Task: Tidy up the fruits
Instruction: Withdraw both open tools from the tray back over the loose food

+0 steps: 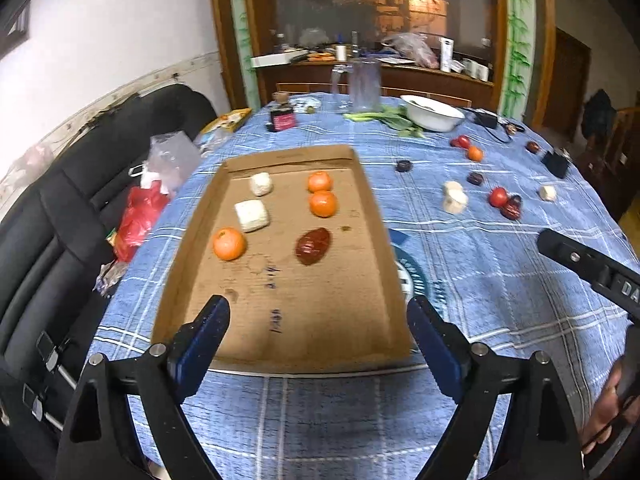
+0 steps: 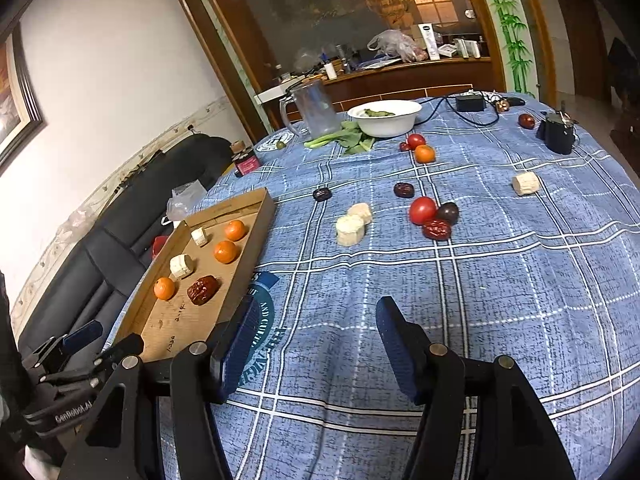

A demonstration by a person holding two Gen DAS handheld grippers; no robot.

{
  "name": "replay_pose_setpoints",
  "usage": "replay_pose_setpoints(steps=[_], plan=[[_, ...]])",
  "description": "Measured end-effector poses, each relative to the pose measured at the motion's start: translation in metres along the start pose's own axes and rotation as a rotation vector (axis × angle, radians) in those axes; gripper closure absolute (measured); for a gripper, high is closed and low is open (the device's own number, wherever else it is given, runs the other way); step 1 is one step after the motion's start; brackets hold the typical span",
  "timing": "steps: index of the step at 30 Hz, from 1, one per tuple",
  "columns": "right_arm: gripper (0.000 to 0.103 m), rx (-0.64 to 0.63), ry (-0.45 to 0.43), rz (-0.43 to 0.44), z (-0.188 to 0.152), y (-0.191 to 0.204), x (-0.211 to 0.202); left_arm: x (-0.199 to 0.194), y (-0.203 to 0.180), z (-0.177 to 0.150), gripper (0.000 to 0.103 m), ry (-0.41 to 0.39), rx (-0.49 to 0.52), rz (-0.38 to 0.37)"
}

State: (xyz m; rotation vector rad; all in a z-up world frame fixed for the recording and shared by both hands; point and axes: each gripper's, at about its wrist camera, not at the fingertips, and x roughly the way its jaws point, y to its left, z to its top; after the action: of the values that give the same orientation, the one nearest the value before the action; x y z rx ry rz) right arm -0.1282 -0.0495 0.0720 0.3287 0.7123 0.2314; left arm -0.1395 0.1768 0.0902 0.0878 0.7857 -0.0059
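Fruits lay partly in the tray [image 1: 372, 216], three oranges [image 1: 322, 203] and a date [image 1: 314, 245], others scattered on the cloth [image 2: 480, 300], seemingly untouched; left gripper [image 1: 318, 322] and right gripper [image 2: 316, 340] gaped empty.

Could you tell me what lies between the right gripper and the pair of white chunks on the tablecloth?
Nothing: in the right wrist view, only bare blue plaid tablecloth separates the right gripper from the white chunks.
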Motion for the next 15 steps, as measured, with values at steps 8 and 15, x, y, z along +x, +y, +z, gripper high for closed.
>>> replay_pose_setpoints(steps=[8, 15], plan=[[0.037, 0.028, 0.006, 0.000, -0.002, -0.014, 0.003, 0.002, -0.022, -0.002, 0.013, -0.015, 0.060, 0.008], [0.037, 0.065, 0.023, -0.011, -0.001, -0.036, 0.011, 0.018, -0.039, -0.001, 0.014, 0.020, 0.091, -0.073]])
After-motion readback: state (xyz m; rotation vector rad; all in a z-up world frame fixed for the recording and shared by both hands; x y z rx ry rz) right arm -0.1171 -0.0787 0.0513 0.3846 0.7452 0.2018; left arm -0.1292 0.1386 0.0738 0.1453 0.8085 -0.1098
